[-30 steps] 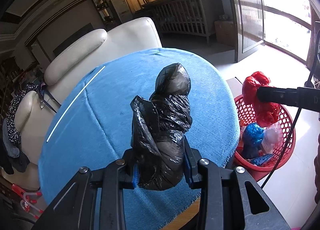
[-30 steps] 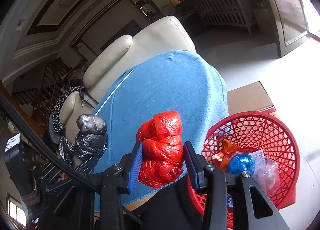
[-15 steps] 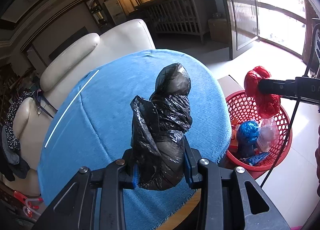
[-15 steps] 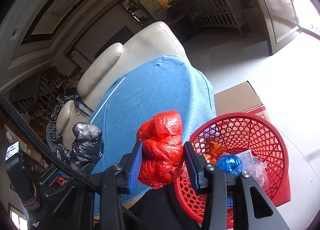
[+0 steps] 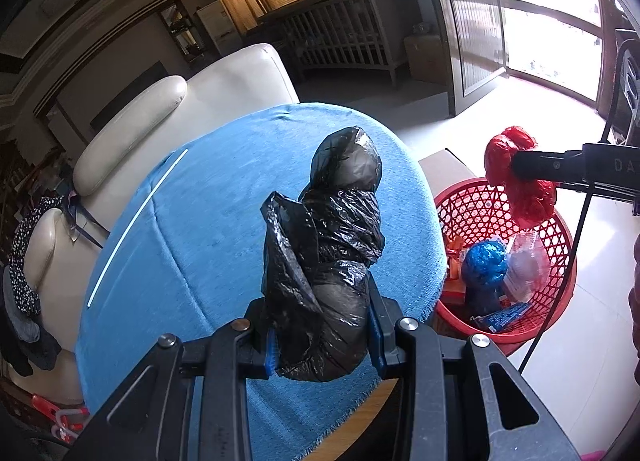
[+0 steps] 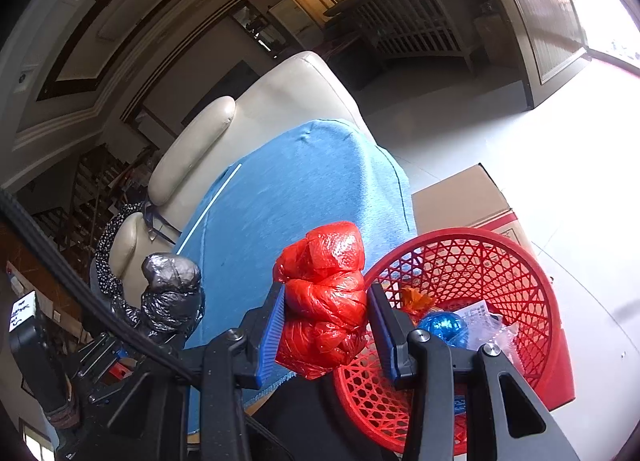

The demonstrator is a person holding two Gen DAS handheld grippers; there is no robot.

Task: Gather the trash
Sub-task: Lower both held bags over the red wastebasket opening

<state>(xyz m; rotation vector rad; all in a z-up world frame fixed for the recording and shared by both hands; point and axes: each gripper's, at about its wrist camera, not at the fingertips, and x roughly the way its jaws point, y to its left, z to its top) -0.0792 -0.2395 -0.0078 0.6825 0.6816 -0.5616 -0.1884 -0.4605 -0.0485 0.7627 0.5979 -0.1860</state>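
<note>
My left gripper (image 5: pixel 322 335) is shut on a black plastic trash bag (image 5: pixel 332 253) and holds it above the near edge of the blue-clothed table (image 5: pixel 208 229). My right gripper (image 6: pixel 326 331) is shut on a red plastic trash bag (image 6: pixel 322 297), held above the left rim of the red mesh basket (image 6: pixel 532 301). In the left wrist view the red bag (image 5: pixel 520 185) hangs over the basket (image 5: pixel 564 261). The black bag also shows in the right wrist view (image 6: pixel 172 293).
The basket holds a blue bag (image 5: pixel 484 265), clear plastic (image 5: pixel 524 265) and an orange wrapper (image 6: pixel 416 299). A cardboard box (image 6: pixel 460 197) sits behind the basket on the pale floor. A cream sofa (image 5: pixel 180 113) stands beyond the table. A cable (image 5: pixel 560 273) hangs beside the basket.
My right gripper has carried the red bag rightward, from over the table edge to over the basket rim. My left gripper keeps hold of the black bag and has shifted slightly toward the basket.
</note>
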